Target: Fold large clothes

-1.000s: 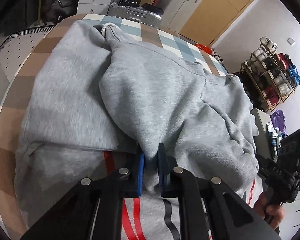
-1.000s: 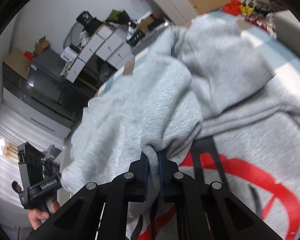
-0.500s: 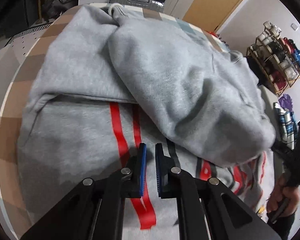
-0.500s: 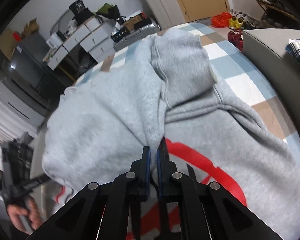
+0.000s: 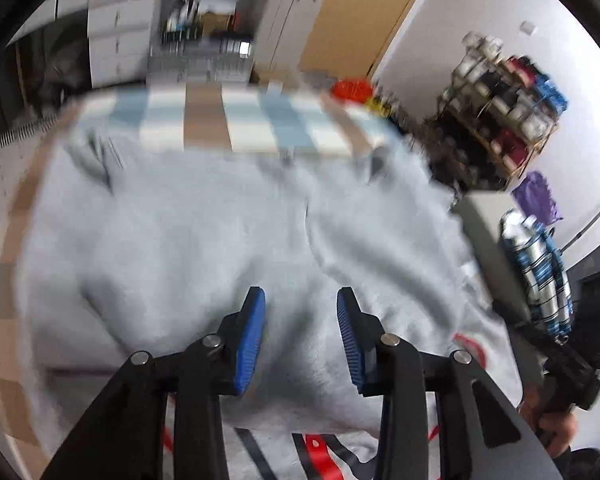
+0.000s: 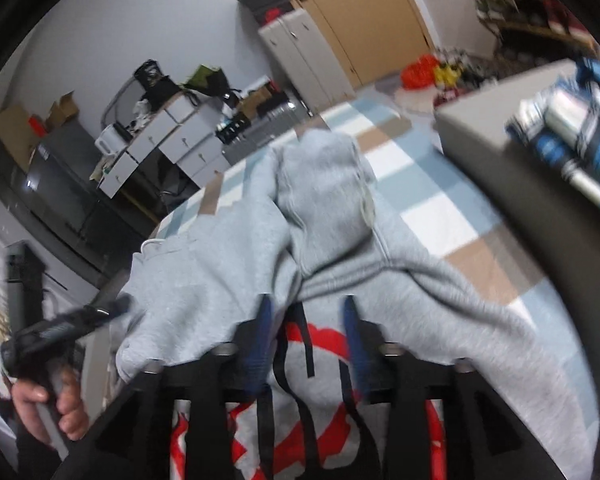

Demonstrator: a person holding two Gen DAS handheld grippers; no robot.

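A large grey hoodie point(image 5: 204, 248) with a red and black print point(image 6: 320, 340) lies spread on the checked table point(image 5: 228, 128). Both sleeves are folded in over its body; the hood point(image 6: 324, 184) lies at the far end. My left gripper point(image 5: 300, 320) hovers above the folded cloth, its jaws opening, with nothing between the blue pads. My right gripper point(image 6: 308, 324) hangs over the print, its jaws opening too, and no cloth is pinched between them. In the right wrist view a hand point(image 6: 48, 400) holds the left gripper's handle at the lower left.
White drawer units point(image 6: 168, 140) and a suitcase stand beyond the table's far end. A shoe rack point(image 5: 508, 100) stands at the right wall. A grey box point(image 6: 500, 152) with striped cloth on it sits close to the table's right side.
Both grippers let go of the sleeve cloth and their jaws spread apart. Both pulled back and rose, so the table's far end and the room now show.
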